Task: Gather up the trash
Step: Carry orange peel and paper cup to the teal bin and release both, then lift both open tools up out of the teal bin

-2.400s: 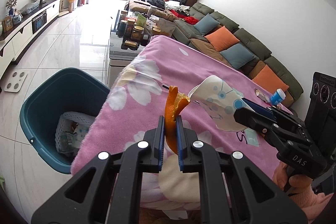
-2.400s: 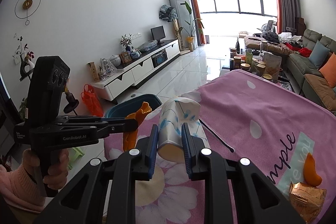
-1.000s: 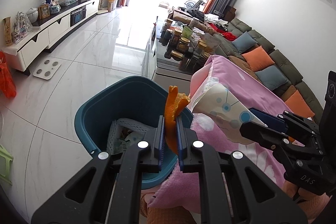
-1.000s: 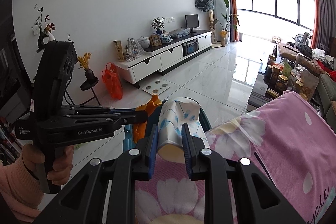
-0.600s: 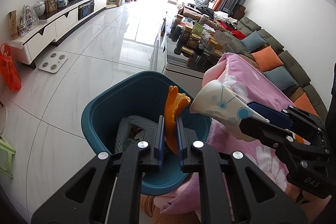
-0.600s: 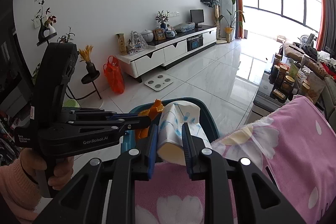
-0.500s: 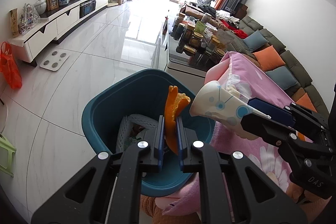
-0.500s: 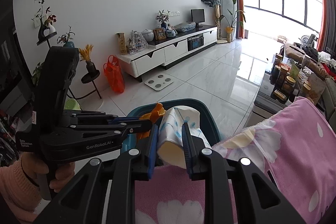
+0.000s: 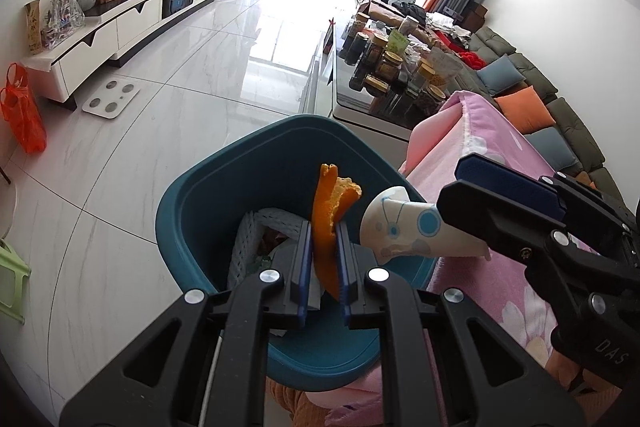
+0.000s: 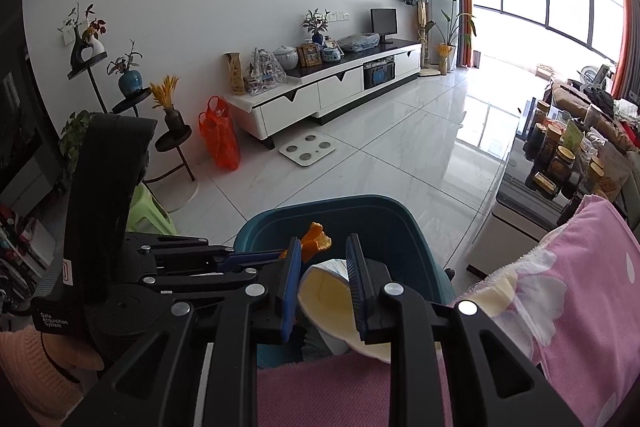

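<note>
My left gripper [image 9: 323, 247] is shut on a strip of orange peel [image 9: 327, 215] and holds it over the teal trash bin [image 9: 208, 195]. My right gripper [image 10: 325, 269] is shut on a crumpled white paper cup with blue dots [image 10: 334, 291]; the cup is tipped down over the bin's rim [image 10: 320, 205]. In the left wrist view the cup [image 9: 404, 231] pokes out from the right gripper [image 9: 452, 203] beside the peel. The peel tip [image 10: 316, 235] shows in the right wrist view. The bin holds a white mesh basket [image 9: 256, 239] and scraps.
A table under a pink floral cloth [image 9: 492, 163] stands right of the bin. A low table with several jars [image 9: 384, 67] lies beyond. A white TV cabinet [image 10: 332, 87], an orange bag [image 10: 220, 135], a scale [image 10: 308, 151] and a green stool [image 9: 12, 279] stand on the tiled floor.
Both grippers moved left off the pink table to above the bin. The paper cup has tilted downward toward the bin. Both keep their hold.
</note>
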Demonstrator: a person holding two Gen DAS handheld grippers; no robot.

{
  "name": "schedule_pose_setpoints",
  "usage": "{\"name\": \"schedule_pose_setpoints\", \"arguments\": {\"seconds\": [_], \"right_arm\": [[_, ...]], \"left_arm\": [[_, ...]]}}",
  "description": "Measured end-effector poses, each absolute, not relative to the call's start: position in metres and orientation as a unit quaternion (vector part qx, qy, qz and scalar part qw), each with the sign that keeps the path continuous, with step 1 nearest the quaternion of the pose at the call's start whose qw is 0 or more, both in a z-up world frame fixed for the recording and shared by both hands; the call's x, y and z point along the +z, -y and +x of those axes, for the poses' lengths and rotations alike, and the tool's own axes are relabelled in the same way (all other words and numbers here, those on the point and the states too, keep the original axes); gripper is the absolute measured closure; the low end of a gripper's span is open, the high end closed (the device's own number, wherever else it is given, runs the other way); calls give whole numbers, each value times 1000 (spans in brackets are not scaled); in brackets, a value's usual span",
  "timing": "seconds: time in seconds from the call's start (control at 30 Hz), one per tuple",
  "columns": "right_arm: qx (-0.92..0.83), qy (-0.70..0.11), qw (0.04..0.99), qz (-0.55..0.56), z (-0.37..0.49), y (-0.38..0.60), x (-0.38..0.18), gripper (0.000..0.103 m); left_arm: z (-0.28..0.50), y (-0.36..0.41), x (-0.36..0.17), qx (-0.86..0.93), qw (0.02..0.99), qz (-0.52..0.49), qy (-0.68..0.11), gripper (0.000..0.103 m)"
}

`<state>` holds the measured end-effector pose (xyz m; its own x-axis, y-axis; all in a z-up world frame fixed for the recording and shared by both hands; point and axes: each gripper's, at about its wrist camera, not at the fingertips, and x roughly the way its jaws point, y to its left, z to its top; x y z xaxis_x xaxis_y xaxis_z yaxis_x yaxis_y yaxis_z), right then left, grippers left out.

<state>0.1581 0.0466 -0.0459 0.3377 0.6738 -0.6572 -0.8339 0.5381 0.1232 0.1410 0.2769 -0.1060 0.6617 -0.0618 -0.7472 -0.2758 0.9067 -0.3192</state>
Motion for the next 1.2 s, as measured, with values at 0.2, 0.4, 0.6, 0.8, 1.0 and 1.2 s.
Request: {"name": "schedule_pose_setpoints", "arguments": {"seconds": [0.2, 0.4, 0.6, 0.8, 1.0, 1.2], "right_arm": [[463, -353, 805, -113, 168, -63, -54, 82], [453, -368, 806, -101, 176, -68, -59, 72], [450, -366, 810, -94, 174, -56, -57, 72], [450, -353, 817, -78, 166, -32, -46, 69], [446, -333, 828, -63, 152, 2, -33, 64], [430, -325, 842, -31, 144, 52, -23, 60]], "left_arm": [[152, -277, -122, 65, 880, -214, -420, 88], [158, -278, -128, 70, 879, -216, -419, 74], [156, -276, -123, 73, 884, -215, -409, 68], [142, -258, -102, 70, 902, -192, -380, 58], [119, -235, -77, 57, 922, -165, -347, 42], [99, -197, -57, 15, 937, -137, -321, 32]]}}
